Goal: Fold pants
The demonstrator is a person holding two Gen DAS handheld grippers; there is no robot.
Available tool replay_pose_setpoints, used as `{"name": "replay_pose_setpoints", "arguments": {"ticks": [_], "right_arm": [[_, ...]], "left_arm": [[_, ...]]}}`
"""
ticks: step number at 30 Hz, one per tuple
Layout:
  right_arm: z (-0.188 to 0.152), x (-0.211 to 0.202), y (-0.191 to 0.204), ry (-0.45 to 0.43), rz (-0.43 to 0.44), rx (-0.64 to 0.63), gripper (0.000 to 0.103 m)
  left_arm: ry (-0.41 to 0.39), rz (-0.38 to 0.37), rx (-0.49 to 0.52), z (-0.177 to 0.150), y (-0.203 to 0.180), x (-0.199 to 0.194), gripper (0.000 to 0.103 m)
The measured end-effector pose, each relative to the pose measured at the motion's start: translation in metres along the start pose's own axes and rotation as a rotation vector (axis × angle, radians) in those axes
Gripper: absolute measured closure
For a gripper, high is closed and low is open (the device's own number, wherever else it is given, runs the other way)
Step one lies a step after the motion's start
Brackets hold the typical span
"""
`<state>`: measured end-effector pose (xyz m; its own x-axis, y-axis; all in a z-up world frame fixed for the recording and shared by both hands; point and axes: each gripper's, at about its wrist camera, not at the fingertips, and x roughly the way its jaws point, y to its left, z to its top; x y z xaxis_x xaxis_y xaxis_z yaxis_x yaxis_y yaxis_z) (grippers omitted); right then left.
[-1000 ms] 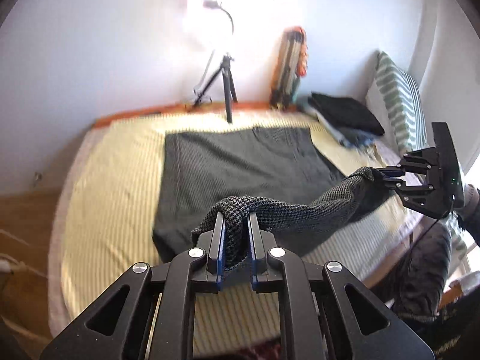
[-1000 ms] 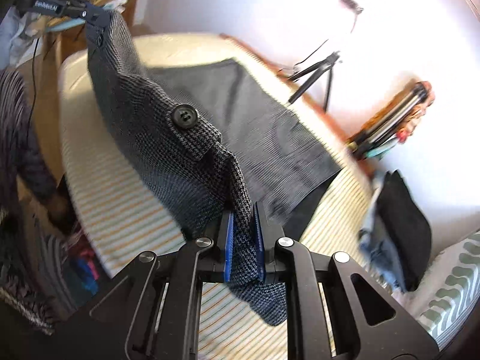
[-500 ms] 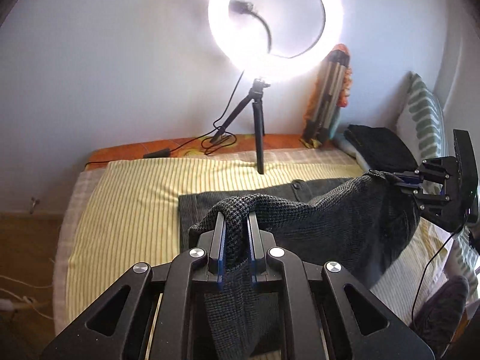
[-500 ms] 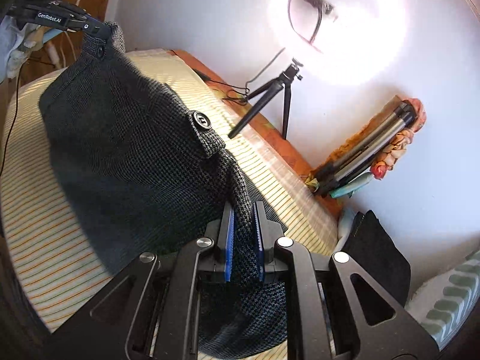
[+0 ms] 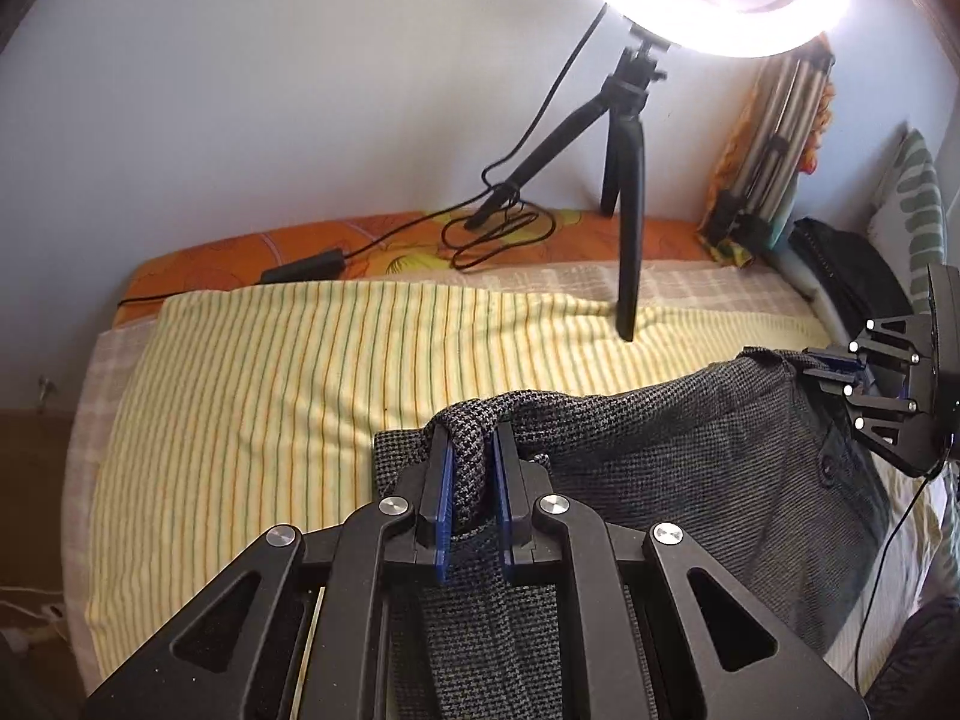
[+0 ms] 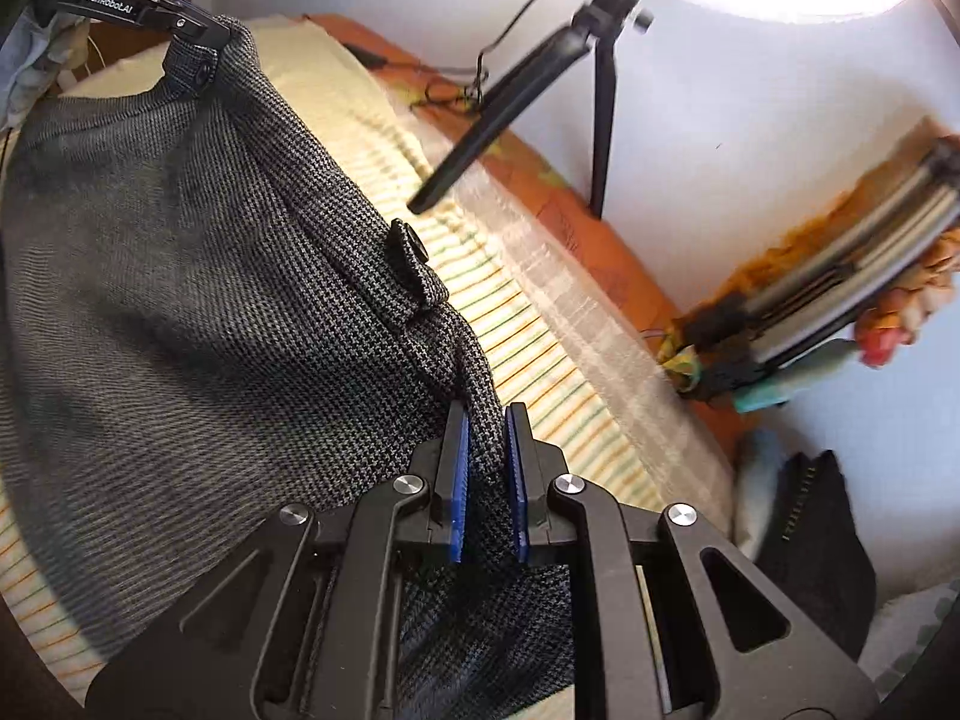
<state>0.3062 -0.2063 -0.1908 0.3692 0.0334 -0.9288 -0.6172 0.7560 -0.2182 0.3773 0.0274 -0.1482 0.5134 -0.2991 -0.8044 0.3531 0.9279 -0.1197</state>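
Left wrist view: left tongs (image 5: 469,468) pinched shut on bunched waistband of dark grey houndstooth woven pants (image 5: 690,468). Right tongs (image 5: 840,369) at 3 o'clock, clamped on other waistband corner. Versus a second ago: waistband carried from near bed edge toward 12 o'clock, over the pants' flat half; yellow striped bedsheet (image 5: 270,396) ahead, black ring-light tripod (image 5: 627,228) closer.

Right wrist view: right tongs (image 6: 487,468) closed on waistband, button tab (image 6: 414,267) at 11 o'clock; left tongs (image 6: 198,30) at 10 o'clock. Judgement: lengthwise fold near complete; lowering onto bed remains.
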Motion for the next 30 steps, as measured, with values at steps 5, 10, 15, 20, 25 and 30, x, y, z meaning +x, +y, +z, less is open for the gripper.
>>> {"name": "replay_pose_setpoints", "arguments": {"ticks": [5,10,15,20,25,30], "right_arm": [[-0.001,0.011,-0.005,0.011,0.009,0.031,0.091],[-0.003,0.011,-0.017,0.018,-0.014,0.092,0.068],[-0.015,-0.018,-0.036,-0.025,0.011,0.279,0.062],[-0.037,-0.062,-0.009,-0.12,0.151,0.365,0.057],[-0.065,-0.055,0.024,-0.077,0.205,0.437,0.055],[-0.089,-0.03,0.029,0.009,0.158,0.475,0.055]], "left_arm": [[0.013,0.029,-0.05,-0.002,0.018,0.006,0.064],[-0.038,0.083,-0.09,-0.01,0.036,-0.017,0.064],[-0.068,0.102,-0.049,-0.042,0.022,-0.055,0.064],[-0.083,0.124,0.037,-0.082,-0.01,-0.069,0.064],[-0.029,0.199,0.121,-0.116,-0.03,-0.049,0.064],[-0.001,0.305,0.173,-0.137,-0.015,-0.025,0.058]]}}
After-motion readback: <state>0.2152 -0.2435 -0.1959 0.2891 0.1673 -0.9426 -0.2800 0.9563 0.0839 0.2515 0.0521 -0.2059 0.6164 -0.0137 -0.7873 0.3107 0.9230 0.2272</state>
